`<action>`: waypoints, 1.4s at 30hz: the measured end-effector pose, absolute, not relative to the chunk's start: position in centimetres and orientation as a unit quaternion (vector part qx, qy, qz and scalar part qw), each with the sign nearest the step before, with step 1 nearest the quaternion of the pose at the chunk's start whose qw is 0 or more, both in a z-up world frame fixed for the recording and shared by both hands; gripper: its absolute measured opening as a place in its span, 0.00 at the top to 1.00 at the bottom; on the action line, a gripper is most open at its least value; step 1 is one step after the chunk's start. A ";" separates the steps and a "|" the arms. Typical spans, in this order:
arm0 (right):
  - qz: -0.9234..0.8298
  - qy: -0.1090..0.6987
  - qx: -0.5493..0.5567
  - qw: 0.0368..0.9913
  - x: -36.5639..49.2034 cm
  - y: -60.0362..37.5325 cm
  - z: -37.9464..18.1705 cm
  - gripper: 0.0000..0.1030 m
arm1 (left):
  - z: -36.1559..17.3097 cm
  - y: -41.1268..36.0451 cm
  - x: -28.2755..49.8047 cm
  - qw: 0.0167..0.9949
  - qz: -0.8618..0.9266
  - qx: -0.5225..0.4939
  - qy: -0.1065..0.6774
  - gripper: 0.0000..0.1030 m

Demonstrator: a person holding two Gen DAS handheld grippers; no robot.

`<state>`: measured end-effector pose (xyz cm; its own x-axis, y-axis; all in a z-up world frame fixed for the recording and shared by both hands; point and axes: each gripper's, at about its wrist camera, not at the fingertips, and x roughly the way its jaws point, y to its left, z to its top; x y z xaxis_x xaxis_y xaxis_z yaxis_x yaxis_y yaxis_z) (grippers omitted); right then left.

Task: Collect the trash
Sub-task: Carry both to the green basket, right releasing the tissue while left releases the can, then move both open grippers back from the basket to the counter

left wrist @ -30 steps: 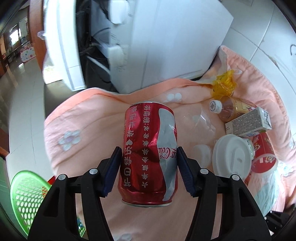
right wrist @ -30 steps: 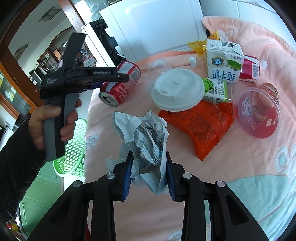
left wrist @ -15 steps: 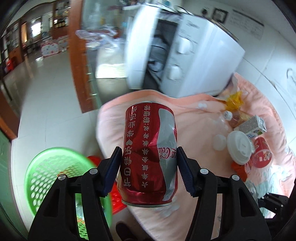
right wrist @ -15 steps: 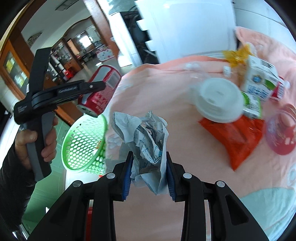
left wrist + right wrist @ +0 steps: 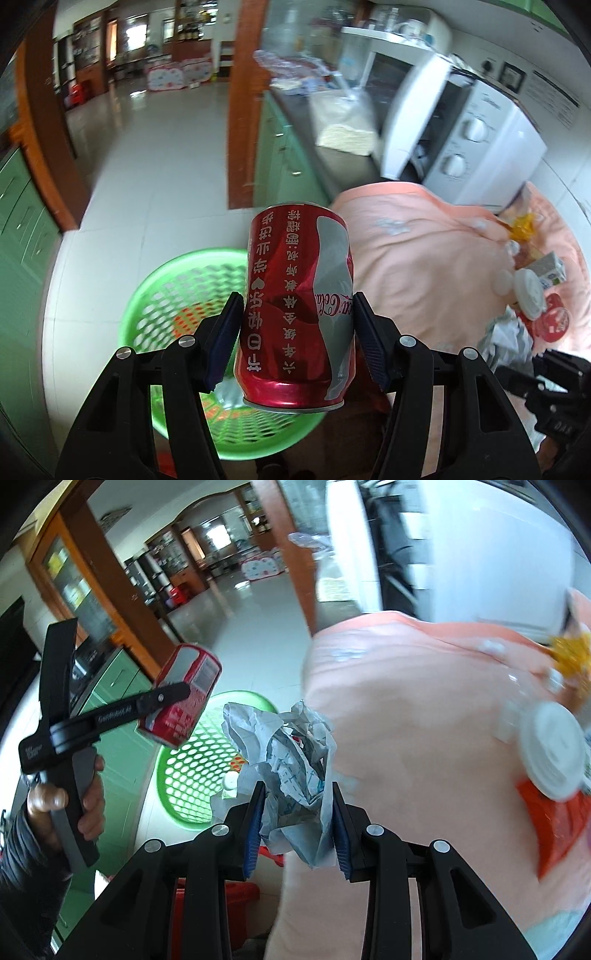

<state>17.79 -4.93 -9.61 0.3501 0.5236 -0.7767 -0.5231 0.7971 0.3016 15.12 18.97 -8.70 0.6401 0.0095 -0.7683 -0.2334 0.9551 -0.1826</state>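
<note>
Where the peach-pink blanket (image 5: 417, 258) ends, a pale tiled floor (image 5: 155, 177) runs away toward a bright far room, past an orange-brown wooden door frame (image 5: 243, 103) and green cabinet fronts (image 5: 22, 229). On that floor, beside the blanket's edge, stands a green perforated basket (image 5: 177, 288) with something orange-red and a few pale scraps showing through its mesh. A white microwave (image 5: 476, 133) with two round knobs stands at the blanket's far end, its door hanging open.

The left gripper (image 5: 295, 336) is clamped on a dented red cola can (image 5: 295, 306), held upright in its own view and hanging over the basket. From the right wrist view the same can (image 5: 184, 698) appears tilted, with a hand (image 5: 70, 801) in a dark sleeve on the grey handle. The right gripper (image 5: 295, 827) pinches a wad of crumpled paper (image 5: 288, 764) above the blanket's edge, just beside the basket (image 5: 195, 771).

Further along the blanket lie more litter: a white plastic lid (image 5: 530, 291), a small carton (image 5: 550, 269), a red cup (image 5: 554, 321), a yellow wrapper (image 5: 522, 225) and an orange packet (image 5: 554, 823).
</note>
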 end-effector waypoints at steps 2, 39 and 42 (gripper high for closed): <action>0.325 0.475 -0.007 0.818 18.0 -3.4 -9.8 0.69 | -9.2 20.3 14.5 0.892 0.080 -0.143 0.422 0.43; 0.298 0.497 0.019 0.815 20.4 -1.4 -11.8 0.36 | -14.8 25.7 13.5 0.850 0.139 -0.181 0.474 0.40; 0.282 0.489 0.021 0.825 20.0 -3.9 -11.0 0.36 | -15.0 25.3 13.6 0.850 0.137 -0.175 0.478 0.38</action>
<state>19.99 -3.85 -11.01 0.3632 0.4869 -0.7944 -0.4454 0.8396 0.3110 13.65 25.28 -15.03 0.5061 0.0656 -0.8600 -0.4007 0.9009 -0.1671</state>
